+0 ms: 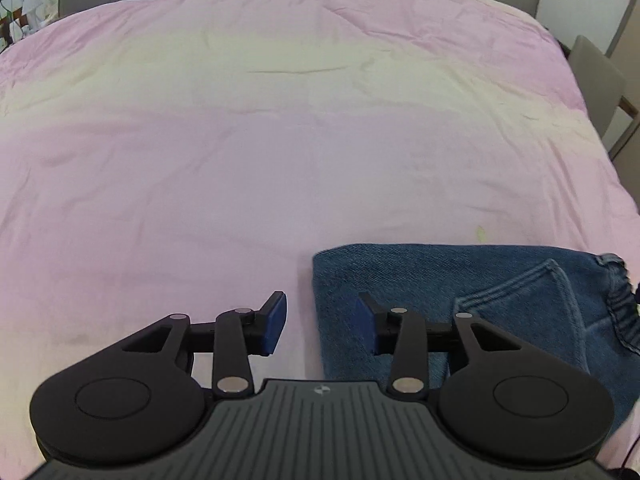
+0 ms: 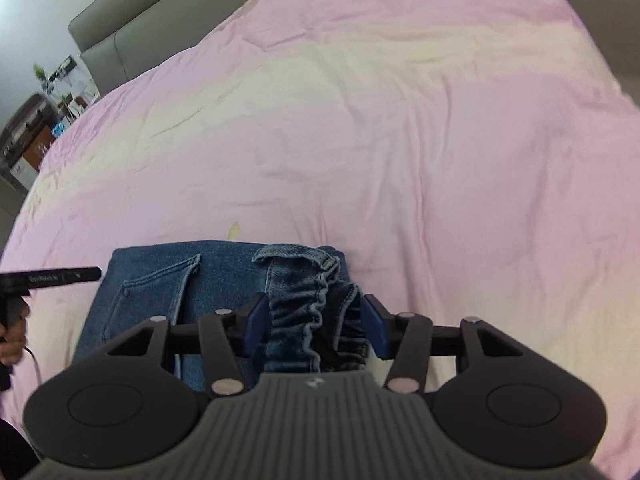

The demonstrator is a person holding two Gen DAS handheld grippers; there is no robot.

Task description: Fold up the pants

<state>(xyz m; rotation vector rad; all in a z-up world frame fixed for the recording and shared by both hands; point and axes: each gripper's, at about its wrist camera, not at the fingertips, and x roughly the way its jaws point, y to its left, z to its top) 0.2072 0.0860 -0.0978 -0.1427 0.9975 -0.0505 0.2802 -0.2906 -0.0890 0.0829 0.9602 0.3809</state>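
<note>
At the far left of the right wrist view a bare hand (image 2: pixel 12 332) grips the handle of the left gripper, whose dark bar reaches in toward the left edge of the jeans (image 2: pixel 160 292). The jeans lie folded into a compact rectangle on the pink bedsheet (image 2: pixel 400 140), low in the frame, with a stitched back pocket (image 2: pixel 156 292) facing up on their left half.

In the left wrist view, the left gripper (image 1: pixel 322 326) sits at the bottom centre with its jaws wide apart and nothing between them. Its left blue pad (image 1: pixel 276 324) is over bare sheet, and its right pad is over the left edge of the folded denim (image 1: pixel 420 280), which fills the lower right of that frame. Whether the pads touch the cloth I cannot tell.

Moving right in the right wrist view, the right gripper (image 2: pixel 316 326) is at the bottom centre, jaws parted to a moderate width. The gathered elastic waistband (image 2: pixel 316 312), bunched and ruffled, runs between the two blue pads (image 2: pixel 256 326); the pads flank it without visibly squeezing it.

A grey upholstered headboard (image 2: pixel 132 28) stands at the upper left, with cluttered shelves (image 2: pixel 36 128) beside it.
</note>
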